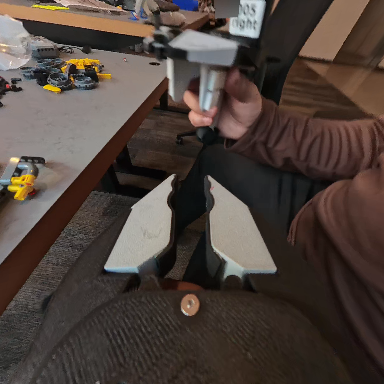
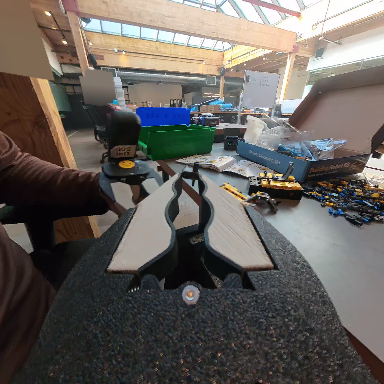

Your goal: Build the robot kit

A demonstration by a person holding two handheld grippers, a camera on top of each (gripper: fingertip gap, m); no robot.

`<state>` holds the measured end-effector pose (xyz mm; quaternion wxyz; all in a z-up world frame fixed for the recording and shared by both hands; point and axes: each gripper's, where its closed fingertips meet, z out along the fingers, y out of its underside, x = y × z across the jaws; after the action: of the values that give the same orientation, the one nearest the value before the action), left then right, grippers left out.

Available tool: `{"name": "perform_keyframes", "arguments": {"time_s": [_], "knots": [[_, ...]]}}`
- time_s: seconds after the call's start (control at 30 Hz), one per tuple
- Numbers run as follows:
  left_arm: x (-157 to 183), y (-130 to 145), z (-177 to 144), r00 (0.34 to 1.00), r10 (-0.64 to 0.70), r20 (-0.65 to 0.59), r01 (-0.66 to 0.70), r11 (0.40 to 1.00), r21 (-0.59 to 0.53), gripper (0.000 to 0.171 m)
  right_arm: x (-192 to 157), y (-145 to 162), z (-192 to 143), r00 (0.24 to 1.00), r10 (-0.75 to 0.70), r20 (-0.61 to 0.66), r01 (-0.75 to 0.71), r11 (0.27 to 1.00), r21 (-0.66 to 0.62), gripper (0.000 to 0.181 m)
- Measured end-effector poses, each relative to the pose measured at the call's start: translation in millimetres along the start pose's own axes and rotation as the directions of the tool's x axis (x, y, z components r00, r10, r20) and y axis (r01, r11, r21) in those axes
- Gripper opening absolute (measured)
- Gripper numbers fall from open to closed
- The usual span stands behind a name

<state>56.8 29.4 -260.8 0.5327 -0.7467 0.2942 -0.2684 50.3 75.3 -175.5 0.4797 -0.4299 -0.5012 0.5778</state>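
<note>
Right hand-held gripper (image 2: 190, 176) pinches a small dark pin assembly (image 2: 192, 173) off the bench (image 2: 311, 259) edge; left hand-held gripper (image 1: 190, 180) hangs slack, empty; loose parts (image 2: 353, 199) lie at three o'clock.

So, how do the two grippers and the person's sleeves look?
Each gripper, left and right, has two flat pale-grey fingers with wavy black inner edges, on a rough black body with one silver screw. The left one carries a yellow smiley sticker. Each has a white label. The sleeves are brown.
</note>
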Motion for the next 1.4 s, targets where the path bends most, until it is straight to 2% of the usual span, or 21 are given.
{"name": "perform_keyframes", "arguments": {"time_s": [0.07, 0.2, 0.3, 0.4, 0.47, 0.6, 0.73, 0.8, 0.87, 0.97, 1.17, 1.4], "knots": [[4, 7, 8, 0.996, 0.084, -0.008, -0.084, 0.996, -0.013, 0.022, 21, -1, -1, 0.999, 0.015, -0.050, -0.013, 0.999, 0.036, 0.011], [10, 20, 24, 0.992, 0.112, -0.054, -0.113, 0.993, -0.024, 0.019, 83, -6, -2, 0.978, 0.086, -0.192, -0.070, 0.994, 0.086, 0.010], [6, 21, 31, 0.987, 0.146, -0.073, -0.147, 0.989, -0.019, 0.018, 120, -48, 1, 0.977, 0.098, -0.190, -0.071, 0.987, 0.143, 0.011], [-3, 0, 39, 0.976, 0.204, -0.083, -0.201, 0.979, 0.041, 0.018, 149, -102, 6, 0.982, 0.037, -0.187, -0.010, 0.990, 0.142, 0.011], [-10, -19, 43, 0.969, 0.233, -0.077, -0.226, 0.970, 0.085, 0.019, 161, -126, 16, 0.985, -0.043, -0.165, 0.061, 0.993, 0.104, 0.011], [-45, -58, 47, 0.938, 0.318, 0.136, -0.332, 0.938, 0.102, 0.016, 172, -129, 30, 0.994, -0.076, -0.076, 0.072, 0.996, -0.061, 0.011], [-69, -105, 42, 0.903, 0.346, 0.255, -0.381, 0.919, 0.102, 0.015, 148, -92, 12, 0.998, 0.056, -0.030, -0.061, 0.978, -0.200, 0.011], [-77, -118, 42, 0.873, 0.408, 0.269, -0.433, 0.900, 0.041, 0.015, 126, -65, 0, 0.990, 0.135, -0.033, -0.139, 0.960, -0.244, 0.011], [-84, -129, 40, 0.800, 0.515, 0.307, -0.529, 0.848, -0.043, 0.013, 106, -44, -11, 0.981, 0.191, -0.041, -0.195, 0.945, -0.263, 0.011], [-80, -132, 45, 0.711, 0.647, 0.275, -0.633, 0.760, -0.149, 0.014, 81, -29, -21, 0.966, 0.257, -0.034, -0.256, 0.930, -0.263, 0.011], [-59, -133, 56, 0.499, 0.823, 0.273, -0.792, 0.560, -0.242, 0.010, 58, -19, -25, 0.941, 0.338, -0.016, -0.329, 0.903, -0.276, 0.011], [-57, -126, 47, 0.370, 0.892, 0.258, -0.847, 0.438, -0.301, 0.001, 45, -15, -17, 0.953, 0.303, 0.001, -0.288, 0.909, -0.301, 0.011]]}}
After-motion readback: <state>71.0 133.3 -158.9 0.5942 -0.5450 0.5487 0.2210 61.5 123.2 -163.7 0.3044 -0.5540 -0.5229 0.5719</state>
